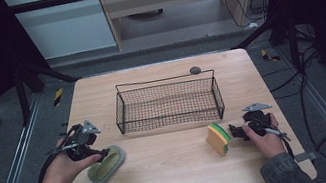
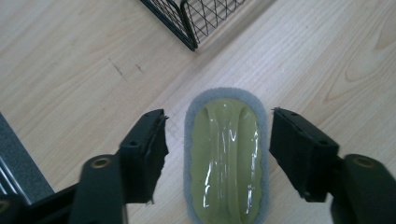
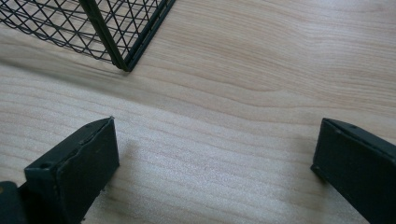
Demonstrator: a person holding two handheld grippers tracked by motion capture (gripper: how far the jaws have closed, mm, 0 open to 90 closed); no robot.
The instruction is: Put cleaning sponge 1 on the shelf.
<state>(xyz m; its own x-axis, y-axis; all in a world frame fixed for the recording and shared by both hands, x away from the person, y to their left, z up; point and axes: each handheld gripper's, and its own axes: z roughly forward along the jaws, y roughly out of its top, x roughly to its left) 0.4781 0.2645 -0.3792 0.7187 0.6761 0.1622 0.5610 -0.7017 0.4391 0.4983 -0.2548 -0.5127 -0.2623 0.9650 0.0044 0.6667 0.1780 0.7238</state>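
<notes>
High view: my left gripper (image 1: 102,155) comes in low from the left, forearm angled up from the table's (image 1: 176,180) near edge, its jaws straddling the green scrubber (image 1: 107,164) without pressing it, gaps on both sides. That scrubber lies flat, near the wire basket's (image 1: 168,102) left corner. My right gripper (image 1: 233,132) points left at the yellow sponge (image 1: 218,138), jaws spread wide, holding nothing.
</notes>
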